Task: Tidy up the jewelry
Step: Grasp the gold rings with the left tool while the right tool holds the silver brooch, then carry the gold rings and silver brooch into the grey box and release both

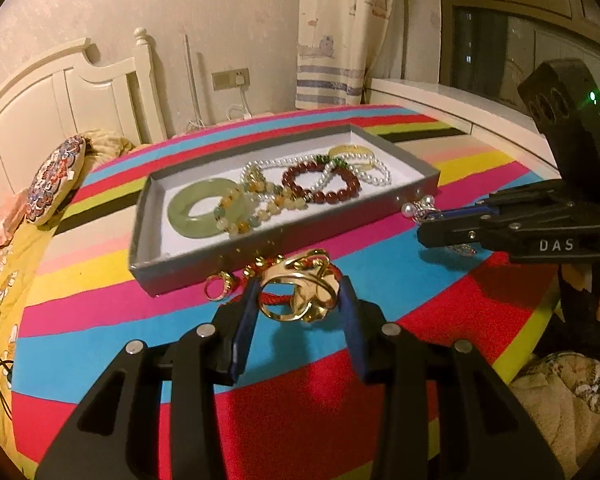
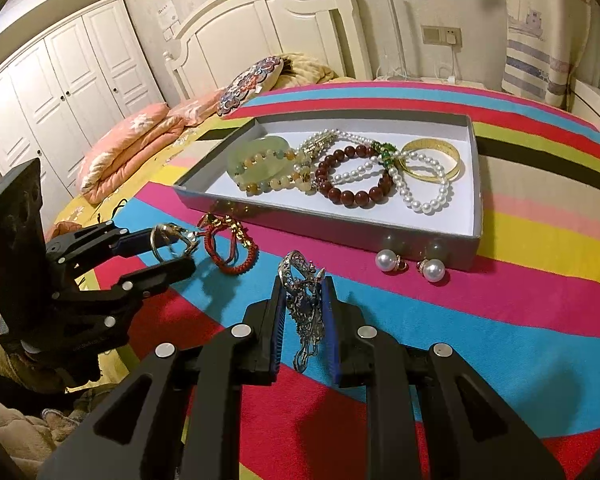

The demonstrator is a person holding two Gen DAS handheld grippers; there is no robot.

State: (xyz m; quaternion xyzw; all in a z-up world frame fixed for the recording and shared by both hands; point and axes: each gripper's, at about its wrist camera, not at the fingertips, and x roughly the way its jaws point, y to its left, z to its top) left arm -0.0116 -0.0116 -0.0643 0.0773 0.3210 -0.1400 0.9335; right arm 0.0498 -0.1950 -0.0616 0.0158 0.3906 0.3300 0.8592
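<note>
Jewelry is what we are sorting, and each of our hands has a piece in its tongs. Nearest, our left gripper (image 1: 298, 300) holds a gold openwork bangle (image 1: 296, 294) pinched between its blue pads, lifted above the striped bedcover (image 1: 100, 340). Our right gripper (image 2: 304, 300) is pressed together on a silver filigree ornament (image 2: 304, 300) that stands upright between the pads.

Just beyond, still on the cover, lie a small gold ring (image 1: 219, 286), a red cord bracelet with gold beads (image 2: 232, 248) and two pearl earrings (image 2: 410, 265), these last just beside the front wall of the grey tray (image 2: 340, 228).

Inside the tray rest a jade disc (image 1: 196, 210), beaded bracelets, a pearl strand and a gold bangle.

We judge the step to be carrying both held pieces over the wall; next we need bare white floor, then a gentle release.
</note>
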